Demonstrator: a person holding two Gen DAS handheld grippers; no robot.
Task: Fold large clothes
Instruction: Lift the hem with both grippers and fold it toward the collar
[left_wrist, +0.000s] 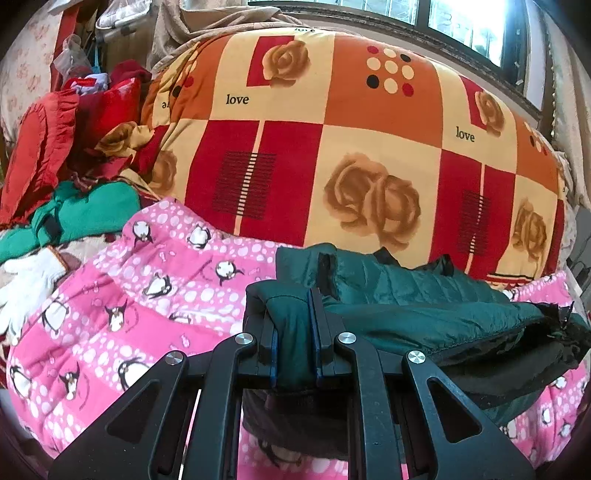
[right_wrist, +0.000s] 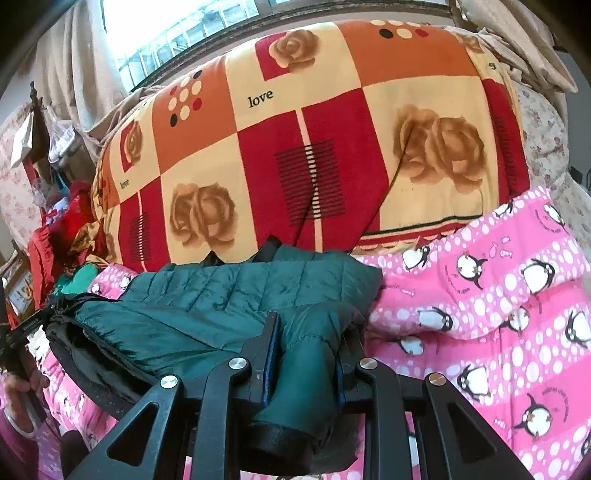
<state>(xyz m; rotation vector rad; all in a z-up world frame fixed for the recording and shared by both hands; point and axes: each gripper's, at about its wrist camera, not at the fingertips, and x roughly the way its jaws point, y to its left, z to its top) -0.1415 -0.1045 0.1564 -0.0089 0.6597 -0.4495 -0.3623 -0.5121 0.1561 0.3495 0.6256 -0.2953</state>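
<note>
A dark green quilted jacket (left_wrist: 424, 306) with a black lining hangs between both grippers over a pink penguin-print blanket (left_wrist: 129, 314). My left gripper (left_wrist: 293, 295) is shut on a bunched fold at the jacket's left end. In the right wrist view the same jacket (right_wrist: 207, 302) stretches off to the left, and my right gripper (right_wrist: 306, 325) is shut on a thick green fold with a black cuff hanging below the jaws. A person's hand (right_wrist: 18, 391) grips the other handle at the far left.
A big rolled quilt (left_wrist: 332, 147) with red, orange and cream squares and roses lies right behind the jacket. Red and green clothes (left_wrist: 74, 177) are piled at the left, beside a white glove (left_wrist: 26, 284). A window (left_wrist: 461, 22) and beige curtains stand behind.
</note>
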